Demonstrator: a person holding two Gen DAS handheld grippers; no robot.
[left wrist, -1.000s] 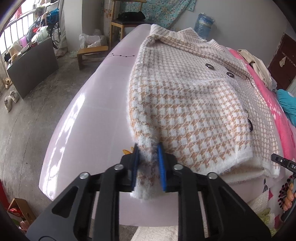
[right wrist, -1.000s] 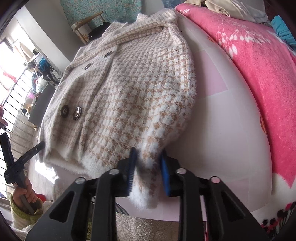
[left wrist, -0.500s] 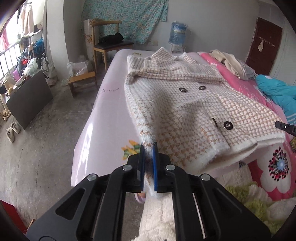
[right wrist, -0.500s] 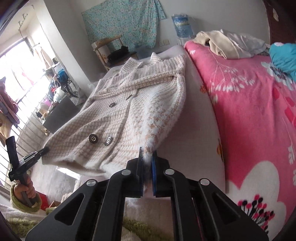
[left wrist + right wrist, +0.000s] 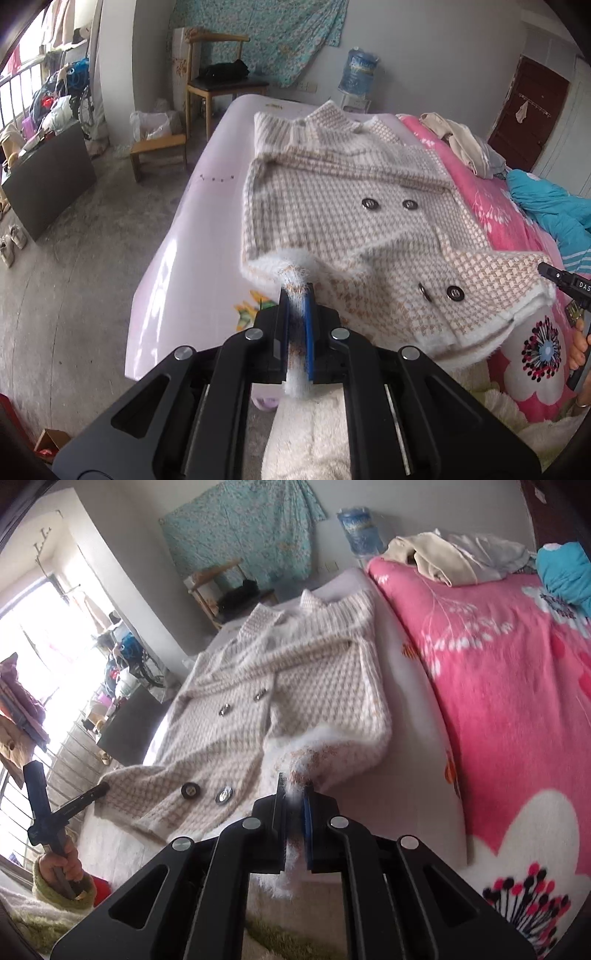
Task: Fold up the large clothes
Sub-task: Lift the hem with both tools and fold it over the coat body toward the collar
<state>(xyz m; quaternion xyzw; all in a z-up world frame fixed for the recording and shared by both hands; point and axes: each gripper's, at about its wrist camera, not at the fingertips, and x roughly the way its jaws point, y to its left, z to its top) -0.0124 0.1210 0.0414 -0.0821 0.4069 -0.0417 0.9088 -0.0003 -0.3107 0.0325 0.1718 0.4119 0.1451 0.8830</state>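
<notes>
A fuzzy cream-and-tan houndstooth coat (image 5: 343, 218) with dark buttons lies collar-away on a pale pink bed sheet (image 5: 207, 206). My left gripper (image 5: 296, 295) is shut on the coat's near left hem corner, which is lifted off the bed. In the right wrist view the same coat (image 5: 280, 686) spreads toward the far wall, and my right gripper (image 5: 294, 788) is shut on its near right hem corner, also raised. The other gripper shows at each view's edge, held in a hand. The coat's lower edge hangs between the two grips.
A pink floral blanket (image 5: 517, 686) covers the bed's right side, with beige clothes (image 5: 443, 561) and a blue garment (image 5: 546, 206) piled on it. A wooden chair (image 5: 218, 85), a low stool (image 5: 159, 151) and a dark cabinet (image 5: 48, 177) stand on the concrete floor at left.
Both grippers closed fully on the hem corners and rose, lifting the coat's lower edge off the bed. The views now look farther down the bed toward the wall.
</notes>
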